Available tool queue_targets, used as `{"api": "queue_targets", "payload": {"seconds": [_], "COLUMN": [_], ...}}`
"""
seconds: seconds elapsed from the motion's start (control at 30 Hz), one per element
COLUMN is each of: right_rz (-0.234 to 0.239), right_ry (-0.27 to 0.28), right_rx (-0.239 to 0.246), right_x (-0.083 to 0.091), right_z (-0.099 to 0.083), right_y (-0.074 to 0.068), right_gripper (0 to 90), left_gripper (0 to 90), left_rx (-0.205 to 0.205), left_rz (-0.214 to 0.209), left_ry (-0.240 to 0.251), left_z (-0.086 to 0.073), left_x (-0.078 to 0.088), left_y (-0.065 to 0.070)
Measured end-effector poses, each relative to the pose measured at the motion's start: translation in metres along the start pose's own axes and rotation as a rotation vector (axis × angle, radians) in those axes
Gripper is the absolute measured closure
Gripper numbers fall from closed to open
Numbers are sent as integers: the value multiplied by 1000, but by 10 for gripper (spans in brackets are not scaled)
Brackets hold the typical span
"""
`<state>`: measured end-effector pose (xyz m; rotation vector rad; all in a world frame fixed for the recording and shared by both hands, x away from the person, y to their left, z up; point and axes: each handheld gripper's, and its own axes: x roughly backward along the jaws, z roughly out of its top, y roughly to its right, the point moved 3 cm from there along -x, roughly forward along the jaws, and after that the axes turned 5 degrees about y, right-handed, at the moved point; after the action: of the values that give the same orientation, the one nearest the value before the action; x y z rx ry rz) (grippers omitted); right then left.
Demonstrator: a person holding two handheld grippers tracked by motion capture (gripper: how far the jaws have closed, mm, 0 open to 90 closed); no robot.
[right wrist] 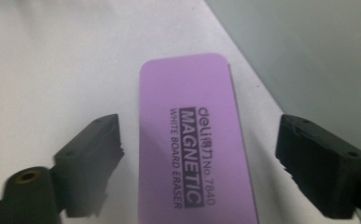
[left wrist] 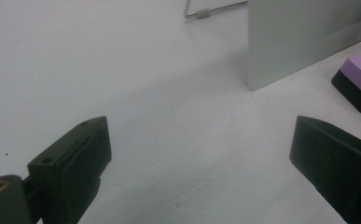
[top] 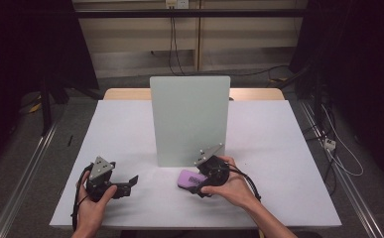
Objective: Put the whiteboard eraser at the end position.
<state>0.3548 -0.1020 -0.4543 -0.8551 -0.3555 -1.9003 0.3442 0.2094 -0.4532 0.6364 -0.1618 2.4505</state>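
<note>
A purple magnetic whiteboard eraser (top: 185, 178) with a black felt base lies flat on the white table just in front of the upright whiteboard panel (top: 190, 119). My right gripper (right wrist: 199, 163) is open, its jaws on either side of the eraser (right wrist: 192, 140) without touching it; the printed label faces up. My left gripper (top: 130, 182) sits at the table's front left, open and empty, pointing right toward the eraser (left wrist: 360, 81). In the left gripper view the gripper (left wrist: 199, 158) has only bare table between its jaws.
The white table (top: 279, 144) has bare room on both sides of the panel (left wrist: 299, 37). A thin metal stand leg (left wrist: 201, 13) props the panel from behind. Cables trail on the floor at the right and rear; dark curtains flank the table.
</note>
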Motion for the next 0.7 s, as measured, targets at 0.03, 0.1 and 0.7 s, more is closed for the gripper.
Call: {"api": "queue_targets", "payload": {"seconds": [0.03,0.1,0.7], "right_rz": [6,-10,-163], "right_ry": [12,36,151], "right_rx": [-17,-30,-134], "right_x": [1,4,27], "right_z": [1,2,1], "right_y": [0,2,12], "right_gripper": [140,101,93], "left_gripper": [52,52,51], "left_rx": [1,-1,23], "left_rz": [0,2,3], "left_ry": [2,-3,8], "left_z": [0,0,1], "left_x": [0,1,2], "left_y": [0,-1,-1]}}
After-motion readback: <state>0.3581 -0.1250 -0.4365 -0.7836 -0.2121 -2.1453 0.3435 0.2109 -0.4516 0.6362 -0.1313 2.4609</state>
